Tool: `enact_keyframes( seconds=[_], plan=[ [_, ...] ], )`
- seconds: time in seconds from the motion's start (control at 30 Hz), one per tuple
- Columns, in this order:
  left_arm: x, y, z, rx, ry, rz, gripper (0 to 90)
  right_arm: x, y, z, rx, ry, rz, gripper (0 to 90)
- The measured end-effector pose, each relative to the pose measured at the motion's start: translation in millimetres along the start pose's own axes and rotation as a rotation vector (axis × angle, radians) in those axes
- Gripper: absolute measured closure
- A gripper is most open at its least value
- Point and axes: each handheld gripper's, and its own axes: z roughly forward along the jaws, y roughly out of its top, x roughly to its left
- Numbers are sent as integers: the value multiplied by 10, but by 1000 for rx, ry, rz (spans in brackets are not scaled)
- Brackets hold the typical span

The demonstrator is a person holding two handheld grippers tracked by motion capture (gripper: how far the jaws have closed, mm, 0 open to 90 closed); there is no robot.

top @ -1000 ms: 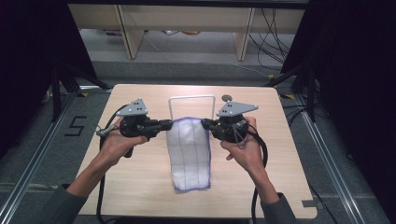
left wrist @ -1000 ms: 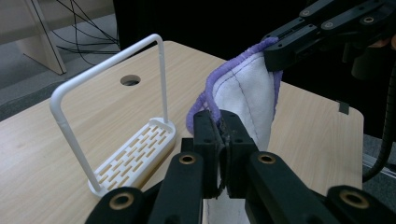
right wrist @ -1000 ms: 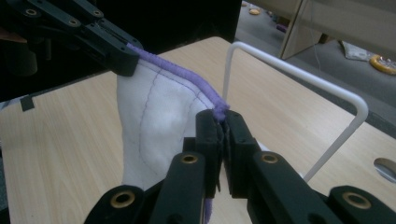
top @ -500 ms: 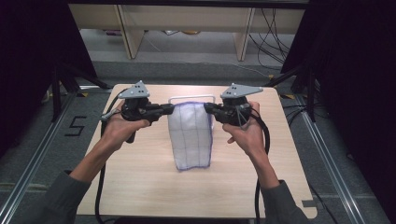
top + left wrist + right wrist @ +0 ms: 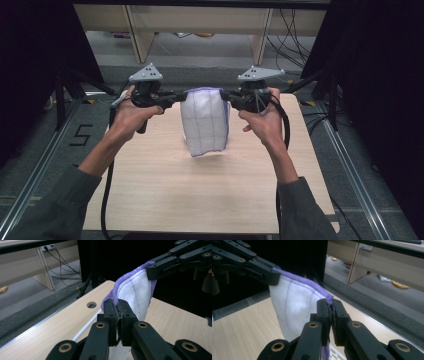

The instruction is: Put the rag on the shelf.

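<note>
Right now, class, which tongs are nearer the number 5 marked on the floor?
Left. The left tongs grip the cloth at its corner on the side of the 5; the right tongs grip the opposite corner, farther across the table.

floor: grey carpet [image 5: 210, 75], a "5" marked at the left [image 5: 80, 135] | furniture: pale wooden table [image 5: 200, 190]; light wooden legs [image 5: 137, 35] seen far | surroundings: black drapes [image 5: 380, 75] hung left and right | cables [image 5: 295, 30] trailed far right
</note>
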Motion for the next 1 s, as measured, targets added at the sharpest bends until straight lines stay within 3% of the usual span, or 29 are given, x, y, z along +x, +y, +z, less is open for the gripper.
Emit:
enact_keyframes(
  seconds=[0.3,0.5,0.77,1.0],
  plan=[
    [136,269,20,-17,38,-5,861,-125,251,42,-14,-15,-5,866],
    [240,411,42,-37,47,-29,861,-210,379,88,-33,-29,-5,865],
    [386,500,161,-65,71,-85,861,-359,542,222,-30,-67,16,864],
    [515,502,325,-47,103,-106,860,-479,588,433,-7,-105,32,863]
  ],
)
